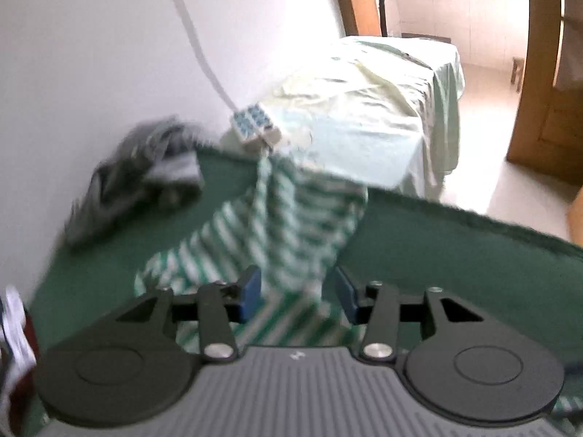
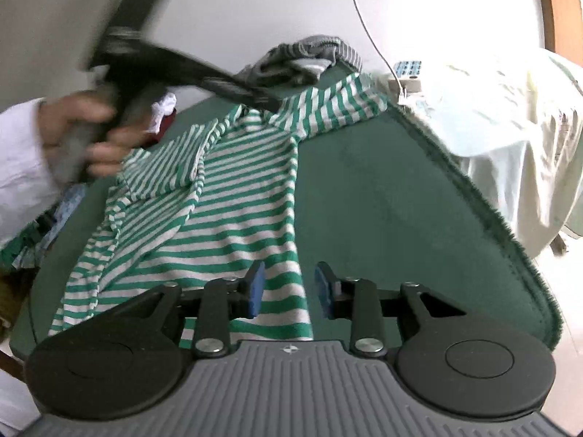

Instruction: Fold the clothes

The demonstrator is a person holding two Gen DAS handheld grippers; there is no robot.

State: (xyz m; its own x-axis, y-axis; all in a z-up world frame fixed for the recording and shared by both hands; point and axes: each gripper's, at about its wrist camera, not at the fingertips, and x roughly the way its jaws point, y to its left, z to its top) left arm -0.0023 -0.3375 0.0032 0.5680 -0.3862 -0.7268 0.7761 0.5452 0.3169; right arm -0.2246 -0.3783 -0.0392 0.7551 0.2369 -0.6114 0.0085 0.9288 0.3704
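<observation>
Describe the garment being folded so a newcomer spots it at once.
Find the dark green cloth covering the table by the white wall. Spread across its middle lies the green-and-white striped shirt, one end reaching toward the far edge. The grey clothes pile at the far edge by the wall is duller with thinner stripes; only this shirt has bold green bands.

Home, likely a bedroom or laundry corner. Green-cloth table under the jaws; heap of grey clothes beyond them by a plain white wall. Pale sheet-draped furniture farther ahead (bed or table, unclear), wooden door frame, tiled room past it.
</observation>
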